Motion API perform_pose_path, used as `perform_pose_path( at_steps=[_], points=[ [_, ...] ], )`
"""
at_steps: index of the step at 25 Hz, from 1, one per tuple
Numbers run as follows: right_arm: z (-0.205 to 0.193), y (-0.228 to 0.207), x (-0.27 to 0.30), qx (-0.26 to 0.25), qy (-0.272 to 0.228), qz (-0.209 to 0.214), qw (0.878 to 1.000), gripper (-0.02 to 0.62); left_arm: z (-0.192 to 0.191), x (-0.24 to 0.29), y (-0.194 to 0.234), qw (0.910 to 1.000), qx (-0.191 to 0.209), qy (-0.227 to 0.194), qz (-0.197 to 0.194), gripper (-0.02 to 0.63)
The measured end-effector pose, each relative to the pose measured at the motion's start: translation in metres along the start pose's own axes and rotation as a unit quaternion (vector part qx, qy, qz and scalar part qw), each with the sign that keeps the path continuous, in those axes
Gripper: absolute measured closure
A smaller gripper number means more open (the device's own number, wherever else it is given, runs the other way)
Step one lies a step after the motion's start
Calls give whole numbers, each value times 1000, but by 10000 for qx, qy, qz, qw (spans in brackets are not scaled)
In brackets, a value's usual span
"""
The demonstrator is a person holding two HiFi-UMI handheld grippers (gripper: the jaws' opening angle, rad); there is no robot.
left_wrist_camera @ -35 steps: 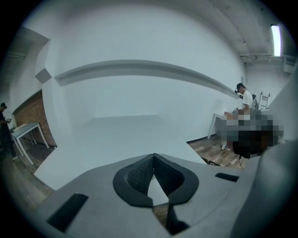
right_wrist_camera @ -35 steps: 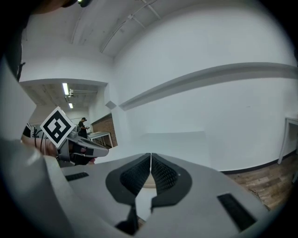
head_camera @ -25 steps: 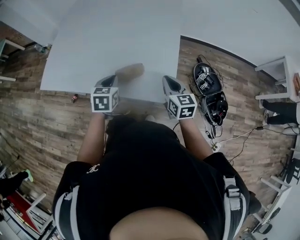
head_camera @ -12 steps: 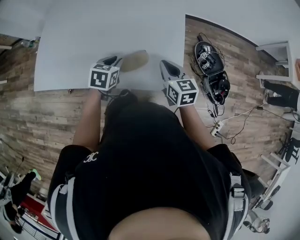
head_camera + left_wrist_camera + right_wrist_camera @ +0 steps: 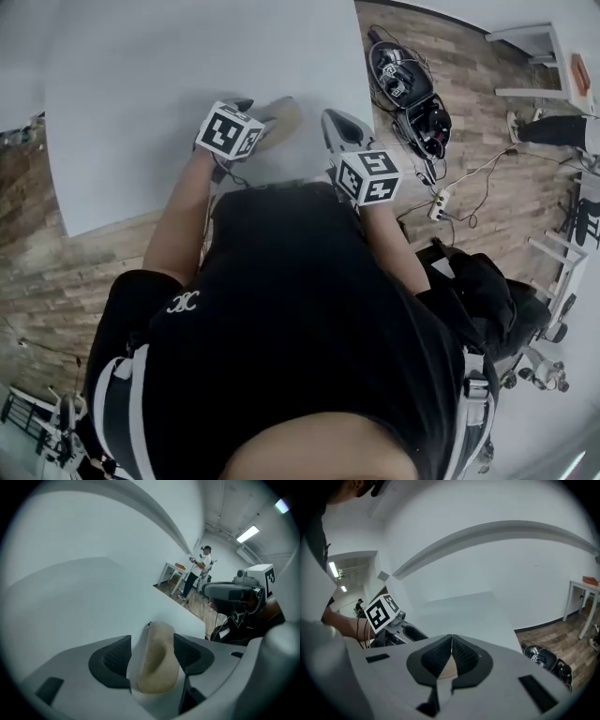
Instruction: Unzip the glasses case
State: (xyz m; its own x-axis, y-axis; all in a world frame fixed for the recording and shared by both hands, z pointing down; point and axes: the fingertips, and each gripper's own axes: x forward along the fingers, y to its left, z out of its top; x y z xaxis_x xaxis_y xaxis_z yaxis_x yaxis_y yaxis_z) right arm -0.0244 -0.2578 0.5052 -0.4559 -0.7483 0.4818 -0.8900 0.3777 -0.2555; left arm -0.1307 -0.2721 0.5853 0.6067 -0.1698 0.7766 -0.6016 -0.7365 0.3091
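Note:
A beige oval glasses case [image 5: 281, 114] lies on the white table [image 5: 141, 94] near its front edge. My left gripper [image 5: 257, 118] points down over the case's near end. In the left gripper view the case [image 5: 157, 660] lies lengthwise between the dark pads [image 5: 117, 656]. The left gripper [image 5: 152, 638] has just been opening, and a gap shows on each side of the case. My right gripper [image 5: 330, 119] hovers just right of the case. In its own view the right gripper [image 5: 451, 654] is shut, pad against pad, with a sliver of the beige case [image 5: 449, 670] showing below them.
A black open bag of gear [image 5: 408, 89] lies on the wooden floor to the right of the table, with a power strip and cables [image 5: 439, 202] nearby. A person [image 5: 199, 571] stands far off beside a small white table. The left gripper's marker cube [image 5: 382, 612] shows in the right gripper view.
Both grippers have moved forward from the table's edge toward the case. The left one has tipped down and now sits over the case's near end.

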Motion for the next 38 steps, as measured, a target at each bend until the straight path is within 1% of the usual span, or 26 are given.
perform_pose_path(
  at_steps=[2,4,5,9,11,13,15,19,21,23,25,26,28,30,31,33,34,35,36,38],
  points=[
    [0,-1,0,76,-50,-236,9997,581,-2,14,6,9994,177,209,-195,342],
    [-6,-3,-3,112,-12,-384,9992,581,-4,28,7,9977,286,440,-432,333],
    [-10,-5,-6,140,32,-420,9990,581,-3,34,6,9966,304,515,-567,308],
    [-28,-21,-13,341,223,-523,9978,580,0,47,3,9925,114,716,-985,272],
    [-29,-34,-15,459,209,-603,9969,580,-2,51,-5,9894,49,840,-1184,258],
    [-21,-46,-12,524,111,-637,9965,580,-4,58,-18,9845,72,1006,-1435,236],
    [-15,-54,-8,562,54,-593,9966,580,-5,65,-32,9796,245,1207,-1587,218],
    [-15,-59,-11,493,99,-405,9979,580,-12,74,-65,9697,916,1569,-1635,218],
    [-18,-63,-16,497,130,-364,9980,580,-16,77,-78,9647,1156,1706,-1640,227],
    [-19,-67,-19,489,154,-342,9981,580,-22,80,-87,9594,1270,1851,-1708,230],
    [-23,-70,-21,485,179,-325,9981,580,-28,84,-95,9551,1305,1944,-1817,252],
    [-25,-72,-23,489,191,-313,9981,580,-30,85,-99,9540,1312,1948,-1864,278],
    [-27,-74,-26,507,214,-253,9982,580,-31,87,-105,9527,1379,1918,-1912,290],
    [-28,-72,-28,500,261,-78,9984,580,-31,85,-107,9505,1542,1919,-1894,296],
    [-28,-69,-29,459,295,76,9985,580,-31,84,-107,9492,1658,1929,-1855,298],
    [-27,-61,-33,238,388,527,9976,580,-29,81,-107,9468,1916,1891,-1767,302],
    [-26,-57,-36,61,442,817,9957,580,-25,79,-109,9458,2028,1792,-1793,302],
    [-23,-53,-40,-135,489,1142,9922,580,-18,74,-114,9445,2127,1618,-1911,304],
    [-19,-48,-45,-320,517,1479,9871,580,-9,66,-121,9419,2216,1378,-2116,304],
    [-3,-39,-54,-589,480,2087,9750,580,12,43,-136,9314,2341,853,-2654,304]
  ],
)
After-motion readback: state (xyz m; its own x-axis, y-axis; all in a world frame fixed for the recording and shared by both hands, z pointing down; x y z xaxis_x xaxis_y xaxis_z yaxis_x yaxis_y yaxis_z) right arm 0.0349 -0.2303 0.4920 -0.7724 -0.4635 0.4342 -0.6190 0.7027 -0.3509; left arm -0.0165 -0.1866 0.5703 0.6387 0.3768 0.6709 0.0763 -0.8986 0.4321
